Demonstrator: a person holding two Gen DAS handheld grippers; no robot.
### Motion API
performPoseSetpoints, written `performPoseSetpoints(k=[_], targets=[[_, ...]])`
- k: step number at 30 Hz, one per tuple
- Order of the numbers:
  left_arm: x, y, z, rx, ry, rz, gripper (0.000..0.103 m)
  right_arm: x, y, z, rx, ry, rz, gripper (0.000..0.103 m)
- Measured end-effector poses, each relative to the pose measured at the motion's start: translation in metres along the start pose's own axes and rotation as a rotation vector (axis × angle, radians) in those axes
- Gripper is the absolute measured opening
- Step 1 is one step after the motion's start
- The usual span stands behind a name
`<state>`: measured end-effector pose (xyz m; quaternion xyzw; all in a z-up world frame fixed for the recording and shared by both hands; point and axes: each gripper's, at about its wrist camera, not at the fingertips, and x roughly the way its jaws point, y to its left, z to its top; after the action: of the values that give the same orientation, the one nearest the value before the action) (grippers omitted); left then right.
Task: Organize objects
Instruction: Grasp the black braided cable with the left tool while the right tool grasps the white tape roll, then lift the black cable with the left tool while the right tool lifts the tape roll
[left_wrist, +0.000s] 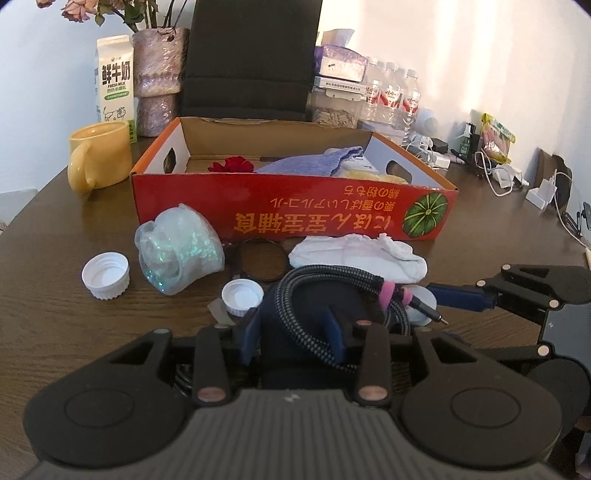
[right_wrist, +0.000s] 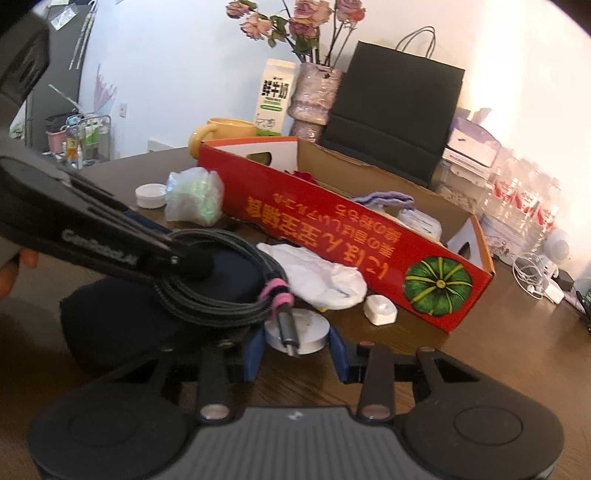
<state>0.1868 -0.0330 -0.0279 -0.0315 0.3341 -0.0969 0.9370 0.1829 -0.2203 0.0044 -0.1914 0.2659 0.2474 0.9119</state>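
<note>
Two blue fingers of the left gripper straddle the coiled braided cable (limp, light), unclosed. Right view: right gripper gapes around a white disc; grab the cable at its pink tie.

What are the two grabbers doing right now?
Left gripper: open, its fingers either side of the coiled black braided cable, not squeezing.
Right gripper: open, around the round white puck, holding nothing.

A lived-in home, this: wooden table cluttered with milk carton, yellow mug, vase of roses upper centre, water bottles, chargers at right.
</note>
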Motion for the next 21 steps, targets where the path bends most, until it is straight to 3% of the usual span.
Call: performPoseSetpoints(k=[17,19,21], targets=[[-0.001,0.002,0.0,-0.009,-0.012,0.031,0.052,-0.015,-0.033,-0.02,0.103,0.016,-0.034,0.038],[-0.002,0.001,0.002,-0.007,-0.017,0.048,0.06,-0.016,-0.039,-0.023,0.129,0.018,-0.03,0.038],[-0.006,-0.002,0.004,0.004,-0.034,0.054,0.082,-0.016,-0.044,-0.024,0.149,0.018,-0.023,0.038]])
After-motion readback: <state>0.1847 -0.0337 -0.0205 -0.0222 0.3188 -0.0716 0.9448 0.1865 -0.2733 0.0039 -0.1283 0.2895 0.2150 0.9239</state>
